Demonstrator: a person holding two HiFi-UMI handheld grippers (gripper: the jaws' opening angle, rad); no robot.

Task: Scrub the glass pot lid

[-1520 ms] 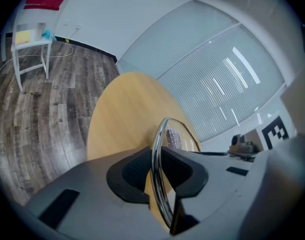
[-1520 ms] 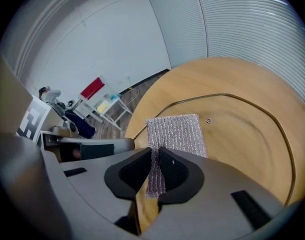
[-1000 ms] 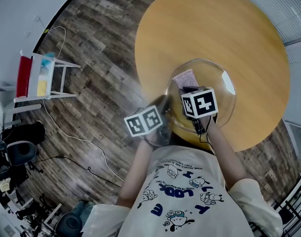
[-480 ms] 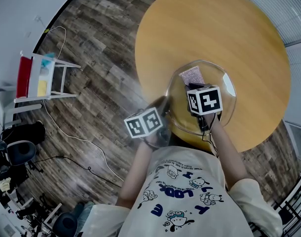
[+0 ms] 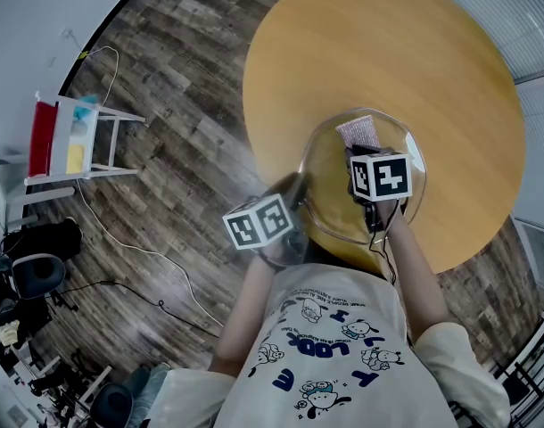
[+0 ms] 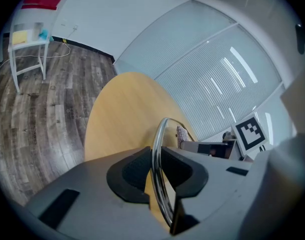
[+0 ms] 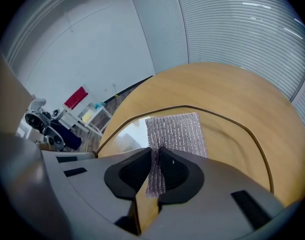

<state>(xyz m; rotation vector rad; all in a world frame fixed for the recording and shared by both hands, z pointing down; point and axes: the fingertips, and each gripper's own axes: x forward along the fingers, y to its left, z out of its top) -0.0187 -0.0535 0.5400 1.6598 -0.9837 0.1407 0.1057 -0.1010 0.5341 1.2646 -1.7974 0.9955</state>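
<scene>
Left gripper (image 6: pixel 156 171): jaws clenched on the metal rim of the lid (image 6: pixel 158 144), which runs edge-on between the pads. In the head view the left gripper (image 5: pixel 294 194) grips the lid (image 5: pixel 330 194) at its left rim, just off the table's near-left edge.

Right gripper (image 7: pixel 155 170): jaws closed tight on the near end of a grey mesh pad (image 7: pixel 175 131). The rest of the pad lies flat against the glass of the lid (image 7: pixel 232 149).

In the head view the right gripper (image 5: pixel 359 157) is over the lid's middle, with the pad (image 5: pixel 358 132) near the lid's far rim. The lid sits over the near edge of the table (image 5: pixel 388 43), glass face up toward the camera.

Versus 1.0 s ago: pad and right gripper have slid from the lid's left-centre toward its far-right side. The left gripper and lid have hardly moved.

Hard to see:
- In the head view the right jaws are hidden under the marker cube.
- The lid's near rim is cut off by the person's arms.
- Can't tell if the lid touches the table (image 7: pixel 227 84) or is held clear of it.
- In the left gripper view only a sliver of the pad (image 6: pixel 182 133) shows past the rim, beside the table (image 6: pixel 117 114).
</scene>
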